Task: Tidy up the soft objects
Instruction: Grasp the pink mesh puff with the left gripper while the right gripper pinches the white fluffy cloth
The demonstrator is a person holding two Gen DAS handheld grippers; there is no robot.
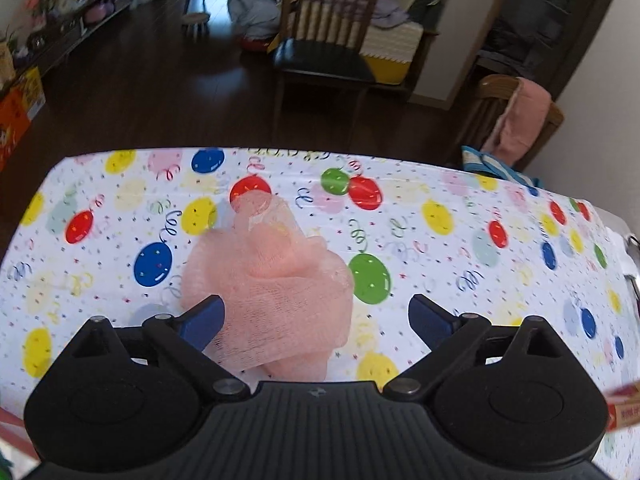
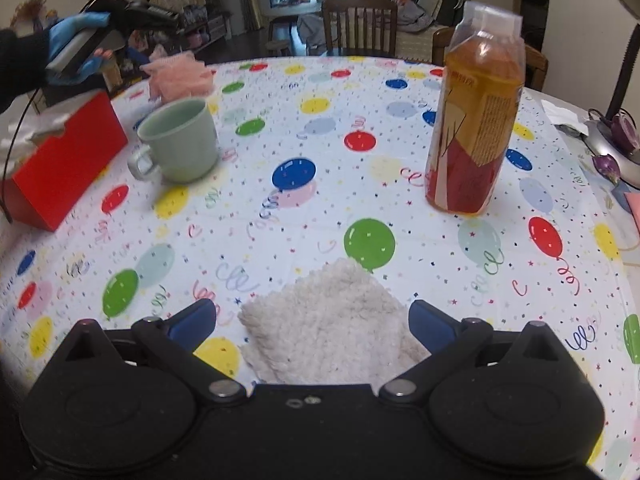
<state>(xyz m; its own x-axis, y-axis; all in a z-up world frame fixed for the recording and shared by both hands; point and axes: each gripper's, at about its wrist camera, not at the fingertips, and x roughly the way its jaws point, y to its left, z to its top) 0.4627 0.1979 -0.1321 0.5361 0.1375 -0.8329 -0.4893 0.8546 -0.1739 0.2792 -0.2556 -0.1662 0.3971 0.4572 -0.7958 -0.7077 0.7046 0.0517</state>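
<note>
Balloon-print tablecloth bore a light, squashy pink mesh pouf and a limp cream fleece cloth, each lying between a spread left gripper or right gripper, best pinched mid-bunch.

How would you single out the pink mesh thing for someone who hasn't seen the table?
Find the balloon-print tablecloth. At its far left corner, beyond the pale green mug and the red tissue box, lies the pink mesh bath pouf. It is the only pink, ruffled netting there; the other soft item is a cream fluffy cloth.

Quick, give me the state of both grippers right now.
Left gripper: open, jaws spread around the pink mesh bath pouf, not clamped on it.
Right gripper: open, jaws either side of the white fluffy cloth, holding nothing.
</note>
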